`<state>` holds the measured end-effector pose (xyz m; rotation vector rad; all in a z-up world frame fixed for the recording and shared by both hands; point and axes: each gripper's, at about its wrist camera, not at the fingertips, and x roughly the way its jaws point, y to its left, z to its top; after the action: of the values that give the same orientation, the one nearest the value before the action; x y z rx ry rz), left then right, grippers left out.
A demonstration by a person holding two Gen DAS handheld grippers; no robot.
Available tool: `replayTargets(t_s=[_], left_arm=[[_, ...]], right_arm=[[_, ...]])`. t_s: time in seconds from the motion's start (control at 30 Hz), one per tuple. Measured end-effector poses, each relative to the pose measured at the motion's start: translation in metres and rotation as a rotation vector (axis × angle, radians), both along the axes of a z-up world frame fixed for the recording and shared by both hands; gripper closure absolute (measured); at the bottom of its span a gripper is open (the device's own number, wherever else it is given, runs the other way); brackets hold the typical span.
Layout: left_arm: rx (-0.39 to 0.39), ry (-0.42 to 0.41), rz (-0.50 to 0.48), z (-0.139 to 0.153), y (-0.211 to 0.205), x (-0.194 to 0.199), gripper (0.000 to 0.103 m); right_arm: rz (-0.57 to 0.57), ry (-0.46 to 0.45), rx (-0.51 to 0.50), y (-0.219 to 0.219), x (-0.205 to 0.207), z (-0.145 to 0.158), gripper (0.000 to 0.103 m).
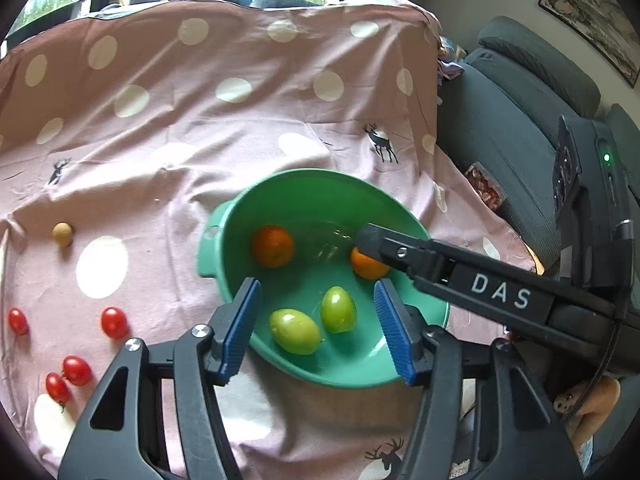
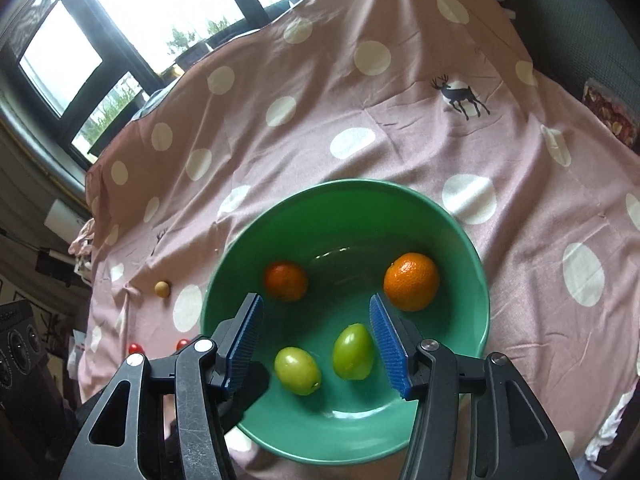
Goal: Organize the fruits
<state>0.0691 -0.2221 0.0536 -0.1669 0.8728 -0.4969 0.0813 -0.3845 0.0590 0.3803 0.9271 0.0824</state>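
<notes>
Left gripper (image 1: 318, 330) and right gripper (image 2: 316, 340) are both shown with jaws parted and nothing clamped; the blue pads press on no fruit, and each gripper hangs over the near half of the green bowl (image 1: 320, 184). Just ahead of the fingertips, on the bowl floor, two green fruits (image 1: 296, 331) lie side by side, loose. Further ahead rest two oranges, a darker orange (image 1: 273, 245) toward the left wall and a lighter orange (image 2: 411, 281) toward the right wall; in the left wrist view the latter is partly covered by the right gripper's finger. The step in hand is judged to be a release just completed into the bowl, with the collection unfinished. Left of the left gripper, on the spotted cloth (image 1: 240, 128), four cherry tomatoes (image 1: 114, 322) are scattered outside the bowl; beyond them, well apart, a small tan ball (image 1: 63, 233) is seen. The next move is judged to require withdrawal from the bowl and a gentle, narrow grasp on a tomato.
</notes>
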Motion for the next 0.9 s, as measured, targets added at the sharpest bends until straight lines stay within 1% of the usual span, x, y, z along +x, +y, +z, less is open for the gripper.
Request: replayTargets(t_s=[0.13, 0.2, 0.27, 0.37, 0.53, 0.57, 0.67, 0.7, 0.77, 0.87, 0.9], left_arm=[[-0.018, -0.017, 0.070, 0.012, 0.038, -0.016, 0.032], [-0.001, -0.019, 0.110, 0.013, 0.056, -0.025, 0.028], [0.032, -0.014, 0.161, 0.012, 0.073, -0.032, 0.027], [0.069, 0.017, 0.221, 0.002, 0.098, -0.039, 0.028], [0.078, 0.114, 0.269, -0.029, 0.130, -0.043, 0.030], [0.076, 0.132, 0.270, -0.037, 0.132, -0.043, 0.032], [0.081, 0.190, 0.263, -0.056, 0.134, -0.041, 0.044], [0.081, 0.206, 0.260, -0.062, 0.133, -0.041, 0.046], [0.073, 0.236, 0.246, -0.073, 0.131, -0.038, 0.056], [0.069, 0.266, 0.227, -0.087, 0.128, -0.034, 0.060], [0.074, 0.275, 0.228, -0.090, 0.128, -0.034, 0.065]], right_arm=[[0.014, -0.032, 0.015, 0.004, -0.004, 0.008, 0.046], [0.019, -0.042, 0.008, 0.009, -0.005, 0.011, 0.046], [0.031, -0.049, 0.006, 0.015, -0.006, 0.013, 0.046], [0.069, -0.060, 0.015, 0.026, -0.007, 0.015, 0.046], [0.126, -0.071, 0.004, 0.048, -0.009, 0.018, 0.046], [0.136, -0.072, -0.004, 0.052, -0.009, 0.018, 0.046], [0.163, -0.068, -0.028, 0.065, -0.009, 0.017, 0.046], [0.172, -0.066, -0.033, 0.068, -0.009, 0.016, 0.046], [0.190, -0.060, -0.042, 0.074, -0.008, 0.015, 0.046], [0.212, -0.051, -0.053, 0.082, -0.007, 0.012, 0.046], [0.215, -0.050, -0.057, 0.084, -0.007, 0.012, 0.046]])
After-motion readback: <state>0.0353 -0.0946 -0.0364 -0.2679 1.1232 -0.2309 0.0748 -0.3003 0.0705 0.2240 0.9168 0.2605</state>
